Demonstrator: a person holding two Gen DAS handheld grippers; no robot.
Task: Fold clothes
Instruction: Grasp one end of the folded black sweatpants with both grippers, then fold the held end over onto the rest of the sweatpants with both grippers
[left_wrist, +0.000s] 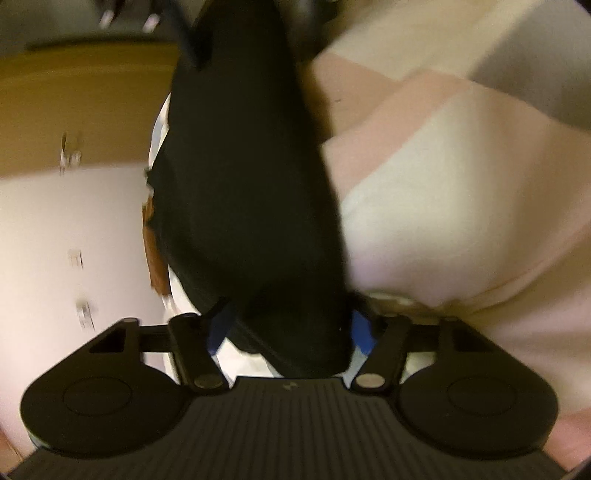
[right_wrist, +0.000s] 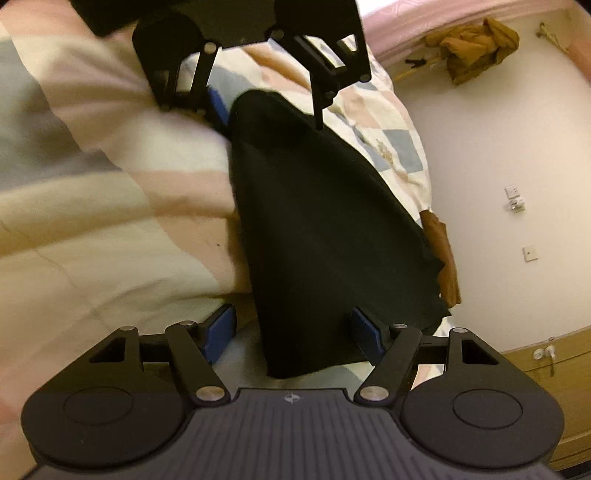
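Left wrist view: left tool (left_wrist: 286, 328) has its blue pads spread wide with the black garment (left_wrist: 243, 184) bunched between them. Pads appear to touch the cloth at both sides, but a true clamp can't be confirmed through the blur, so cannot tell. The garment stretches away toward the top of frame, over the patchwork quilt (left_wrist: 443, 184) on the bed. A brown cloth (left_wrist: 155, 254) peeks out beside the garment's left edge.

Right wrist view: right tool (right_wrist: 291, 332) has its blue pads well apart, the garment's near end (right_wrist: 314, 240) lying between them, not pinched. The left tool (right_wrist: 266, 99) sits at the far end, on the garment's other corner. A mustard jacket (right_wrist: 476, 44) hangs on the wall.

Handling judgement: light, soft, limp fabric, sags and slides on the quilt, not fragile. Best held at corners or hem edge, one per tool, kept taut.
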